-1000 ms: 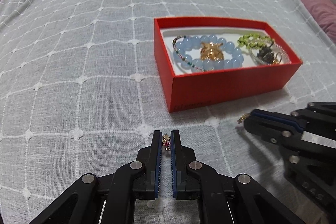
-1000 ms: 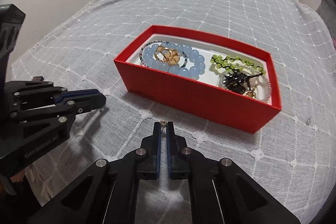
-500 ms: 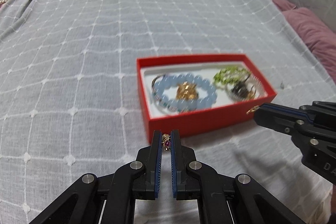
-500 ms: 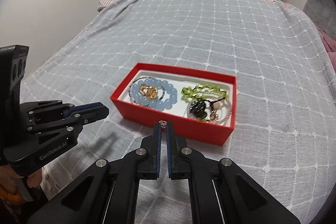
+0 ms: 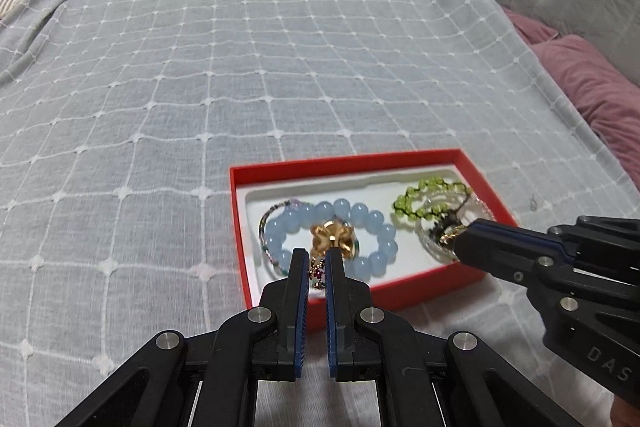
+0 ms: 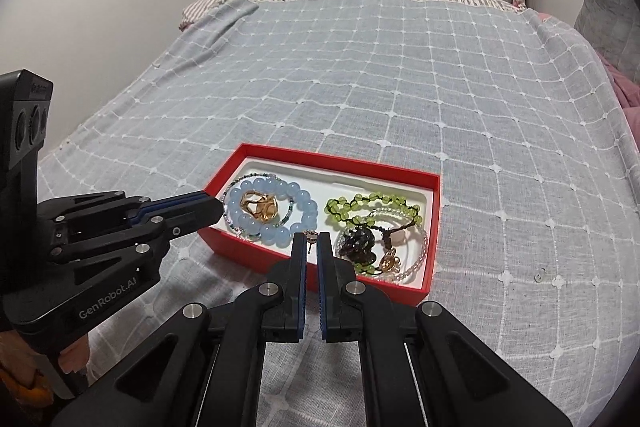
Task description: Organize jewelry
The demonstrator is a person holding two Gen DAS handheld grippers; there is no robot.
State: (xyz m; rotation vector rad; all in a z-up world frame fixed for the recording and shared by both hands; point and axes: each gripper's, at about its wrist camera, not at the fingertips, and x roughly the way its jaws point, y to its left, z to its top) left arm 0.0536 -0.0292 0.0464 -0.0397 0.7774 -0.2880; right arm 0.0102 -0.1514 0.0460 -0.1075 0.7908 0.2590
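A red box (image 5: 340,161) (image 6: 339,163) with a white lining lies on the bed. It holds a blue bead bracelet (image 5: 372,219) (image 6: 298,197), a gold piece (image 5: 332,237), a green bead bracelet (image 6: 360,205) and a dark pendant (image 6: 362,241). My left gripper (image 5: 316,255) (image 6: 215,209) is shut on a small gold jewel with a pink stone (image 5: 317,274), at the box's near left corner. My right gripper (image 6: 311,239) (image 5: 460,245) is shut on a small stud earring (image 6: 311,235), over the near wall at the box's right half.
The box lies on a grey-blue checked bedspread (image 5: 200,87). One small loose metal piece (image 6: 541,274) (image 5: 534,203) lies on the cloth right of the box. Purple and grey pillows (image 5: 592,79) line the right side. A hand (image 6: 72,355) holds the left gripper.
Both grippers have risen from the bedspread and come forward to the box's near wall, each still shut on its small jewel. The box lies where it did.
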